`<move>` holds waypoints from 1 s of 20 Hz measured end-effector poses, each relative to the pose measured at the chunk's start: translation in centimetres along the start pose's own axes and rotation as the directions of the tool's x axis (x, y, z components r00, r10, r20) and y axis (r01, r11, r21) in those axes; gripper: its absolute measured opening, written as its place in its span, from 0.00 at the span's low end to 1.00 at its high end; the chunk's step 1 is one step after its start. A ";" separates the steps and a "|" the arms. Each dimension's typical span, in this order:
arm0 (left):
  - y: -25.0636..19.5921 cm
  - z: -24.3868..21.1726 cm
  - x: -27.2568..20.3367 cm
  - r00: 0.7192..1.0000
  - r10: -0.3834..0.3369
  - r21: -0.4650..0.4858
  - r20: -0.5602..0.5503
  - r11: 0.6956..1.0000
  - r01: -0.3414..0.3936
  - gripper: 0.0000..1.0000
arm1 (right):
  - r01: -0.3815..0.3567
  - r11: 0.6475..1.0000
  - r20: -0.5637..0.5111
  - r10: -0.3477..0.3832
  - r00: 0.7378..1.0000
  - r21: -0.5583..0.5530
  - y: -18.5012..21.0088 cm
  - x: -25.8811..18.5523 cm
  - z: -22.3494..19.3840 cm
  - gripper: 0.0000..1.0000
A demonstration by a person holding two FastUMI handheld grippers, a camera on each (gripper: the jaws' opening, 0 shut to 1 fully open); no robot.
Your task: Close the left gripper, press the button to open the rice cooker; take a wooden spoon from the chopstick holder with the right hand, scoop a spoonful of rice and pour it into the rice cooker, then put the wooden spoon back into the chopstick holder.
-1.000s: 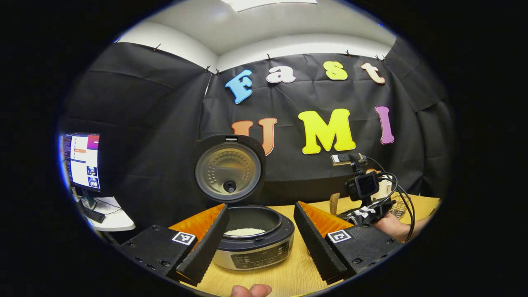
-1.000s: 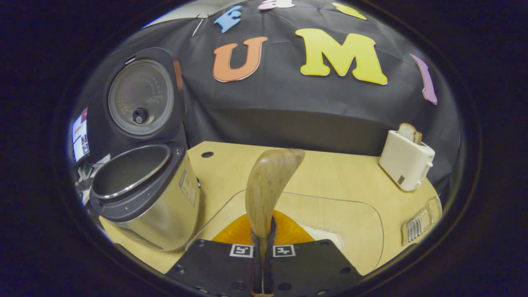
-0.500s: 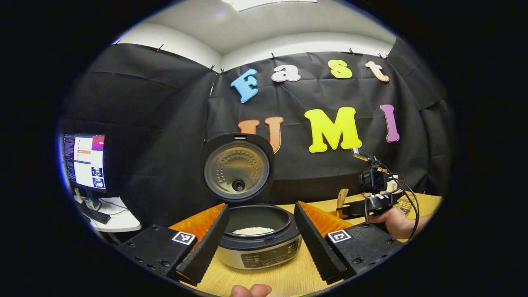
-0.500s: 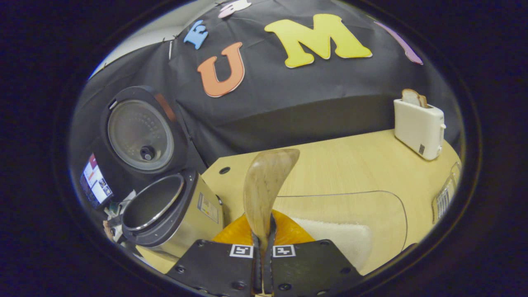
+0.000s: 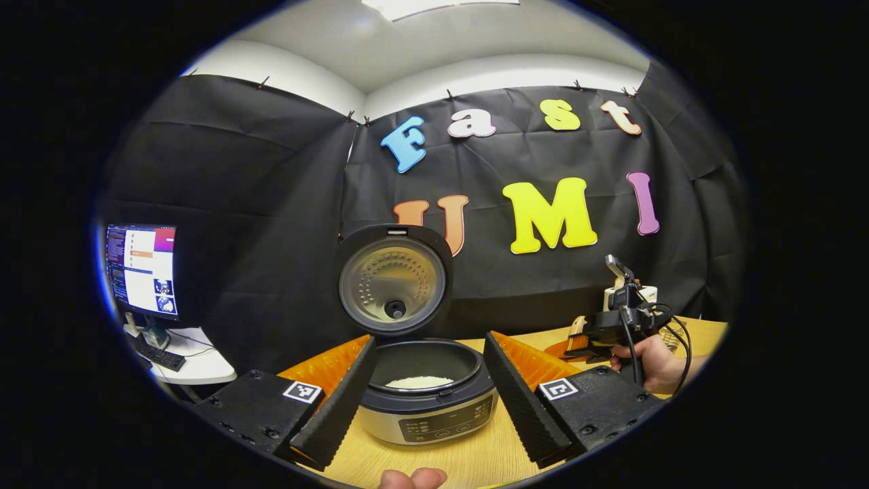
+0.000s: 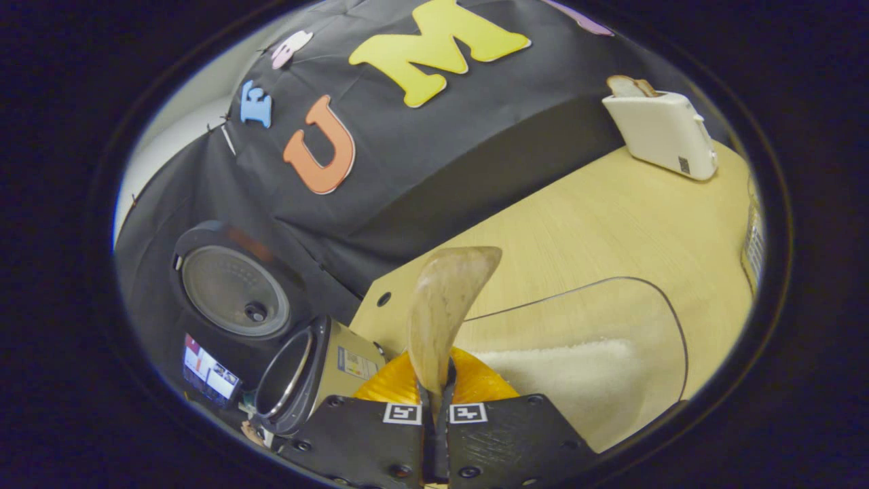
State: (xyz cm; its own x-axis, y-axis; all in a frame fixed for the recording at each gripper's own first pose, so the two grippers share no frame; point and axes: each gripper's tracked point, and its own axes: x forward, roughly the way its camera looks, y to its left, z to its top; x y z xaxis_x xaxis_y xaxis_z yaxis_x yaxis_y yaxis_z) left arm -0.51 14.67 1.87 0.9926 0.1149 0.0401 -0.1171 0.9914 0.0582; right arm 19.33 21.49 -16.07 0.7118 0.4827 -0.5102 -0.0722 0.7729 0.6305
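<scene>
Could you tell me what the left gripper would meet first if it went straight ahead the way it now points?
Probably the open rice cooker: the left gripper has its jaws spread either side of the cooker's front rim, though depth is hard to judge.

The cooker (image 5: 424,401) stands open, its lid (image 5: 394,280) upright behind, so the pot mouth is free from above and in front. The spoon (image 6: 441,312) overhangs a clear bin (image 6: 611,353); bare table (image 6: 611,224) reaches to the toaster (image 6: 662,129).

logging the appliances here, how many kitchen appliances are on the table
2. The rice cooker, lid open, stands at the table's left; the white toaster sits at the far right by the wall. Others may be hidden.
</scene>
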 end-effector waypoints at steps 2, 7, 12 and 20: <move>0.0 0.0 0.0 1.000 0.001 0.013 0.002 1.000 -0.001 1.00 | -0.003 1.000 0.025 0.002 1.000 0.030 -0.6 -0.5 1.0 0.00; 0.0 0.0 0.1 1.000 0.000 -0.008 0.003 1.000 0.000 1.00 | -0.022 0.994 0.098 0.012 0.995 0.110 -2.1 -2.5 4.1 0.00; 0.7 -0.5 0.1 1.000 0.020 0.013 -0.012 1.000 -0.019 1.00 | -0.081 0.972 0.135 0.051 0.990 0.222 -3.1 -4.2 5.9 0.00; 3.4 -1.8 0.4 0.997 0.069 0.014 -0.035 0.998 -0.069 1.00 | -0.145 0.965 0.149 0.114 0.982 0.221 0.6 -4.5 7.8 0.00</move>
State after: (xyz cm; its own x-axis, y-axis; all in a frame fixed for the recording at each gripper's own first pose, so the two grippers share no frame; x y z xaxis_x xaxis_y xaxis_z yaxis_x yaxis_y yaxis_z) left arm -0.48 18.23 0.25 0.9827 0.1851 0.0086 -0.1853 0.9803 0.0691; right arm 21.57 16.61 -8.85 0.7951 0.5006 -0.3424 -0.0187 0.5845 0.8111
